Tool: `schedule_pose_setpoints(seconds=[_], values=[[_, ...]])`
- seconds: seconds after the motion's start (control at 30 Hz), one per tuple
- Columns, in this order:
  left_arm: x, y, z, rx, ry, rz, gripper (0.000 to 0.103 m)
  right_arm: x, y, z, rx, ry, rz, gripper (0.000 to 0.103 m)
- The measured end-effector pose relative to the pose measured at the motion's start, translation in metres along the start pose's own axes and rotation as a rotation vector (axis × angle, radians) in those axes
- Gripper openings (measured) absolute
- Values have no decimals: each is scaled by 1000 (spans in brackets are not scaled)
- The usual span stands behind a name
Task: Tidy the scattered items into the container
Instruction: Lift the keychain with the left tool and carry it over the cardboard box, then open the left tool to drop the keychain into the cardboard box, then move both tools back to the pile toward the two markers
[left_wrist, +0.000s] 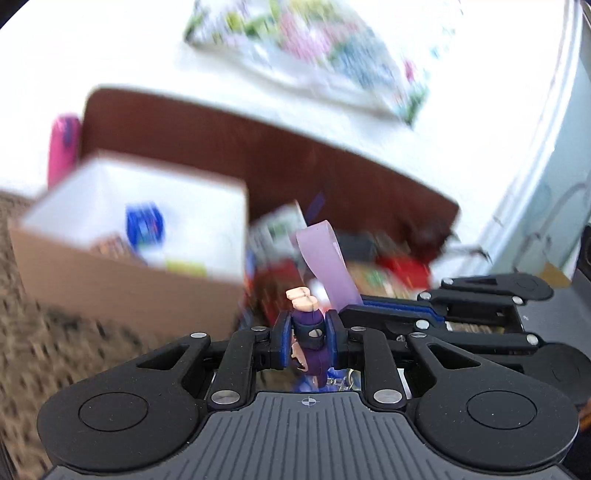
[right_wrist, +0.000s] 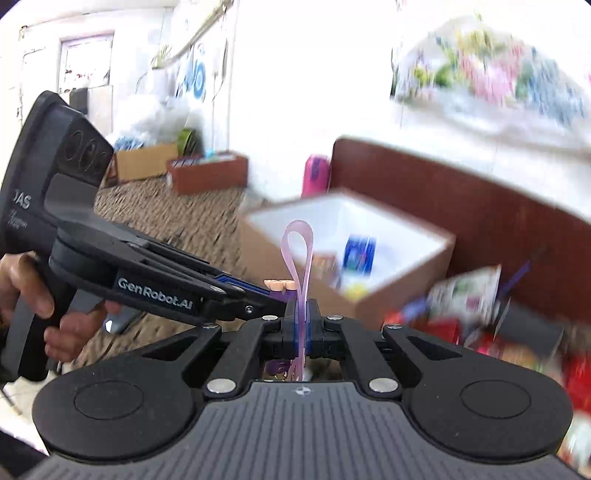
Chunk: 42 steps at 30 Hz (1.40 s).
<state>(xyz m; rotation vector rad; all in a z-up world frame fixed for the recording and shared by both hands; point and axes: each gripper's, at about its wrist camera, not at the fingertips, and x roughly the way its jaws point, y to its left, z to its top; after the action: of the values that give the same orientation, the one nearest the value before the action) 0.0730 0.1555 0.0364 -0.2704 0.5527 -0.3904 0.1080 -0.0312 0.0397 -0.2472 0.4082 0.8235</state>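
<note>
My left gripper (left_wrist: 307, 329) is shut on a small purple toy figure (left_wrist: 309, 325) with a pale fist sticking up. My right gripper (right_wrist: 301, 320) is shut on a lilac translucent band loop (right_wrist: 298, 254), which also shows in the left wrist view (left_wrist: 328, 258). The two grippers meet tip to tip; the figure (right_wrist: 282, 286) shows beside the band. A cardboard box (left_wrist: 122, 273) with a white inside holds a blue can (right_wrist: 360, 254) and stands just beyond the grippers (right_wrist: 402, 291). Scattered packets (right_wrist: 465, 291) lie to the right.
A dark brown headboard-like panel (left_wrist: 258, 147) stands behind the box. A pink bottle (right_wrist: 316, 177) stands at its left end. A floral cloth (left_wrist: 306, 48) lies above. The floor is a speckled brown carpet (right_wrist: 155, 210) with more boxes (right_wrist: 207, 173) far back.
</note>
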Motion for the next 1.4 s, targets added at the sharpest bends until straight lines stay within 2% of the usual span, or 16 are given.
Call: schedule_pose_setpoints(seconds=[0.13, 0.27, 0.53, 0.8, 0.83, 0.87, 1.03, 1.1, 1.13, 1.17, 1.2, 1.23, 1.27, 1.3, 1.4], values=[[15, 22, 37, -49, -62, 29, 16, 31, -15, 36, 6, -31, -39, 4], [40, 47, 60, -113, -83, 49, 16, 66, -35, 54, 62, -36, -46, 4], [106, 98, 68, -205, 8, 68, 16, 140, -69, 45, 158, 55, -43, 4], [156, 126, 80, -235, 68, 72, 16, 186, -102, 42, 204, 108, -40, 4], [162, 129, 83, -241, 72, 72, 21, 191, -106, 44, 205, 110, -45, 4], [168, 132, 86, -244, 75, 72, 32, 195, -110, 45, 205, 112, -52, 4], [196, 143, 91, -245, 112, 104, 38, 220, -123, 42, 198, 144, -102, 5], [201, 149, 89, -284, 121, 144, 54, 225, -125, 40, 181, 142, -139, 7], [202, 153, 88, -321, 121, 188, 72, 225, -126, 39, 178, 131, -161, 11], [200, 159, 86, -369, 120, 224, 83, 223, -128, 39, 187, 113, -181, 17], [197, 164, 84, -422, 110, 229, 84, 221, -132, 38, 205, 97, -202, 45], [193, 170, 82, -462, 87, 201, 91, 218, -135, 38, 223, 83, -223, 82], [190, 174, 80, -476, 70, 162, 100, 214, -137, 37, 233, 65, -242, 91], [187, 174, 80, -472, 61, 149, 102, 211, -137, 36, 230, 51, -258, 90], [181, 164, 81, -408, 43, 193, 102, 204, -131, 34, 190, 63, -245, 90]])
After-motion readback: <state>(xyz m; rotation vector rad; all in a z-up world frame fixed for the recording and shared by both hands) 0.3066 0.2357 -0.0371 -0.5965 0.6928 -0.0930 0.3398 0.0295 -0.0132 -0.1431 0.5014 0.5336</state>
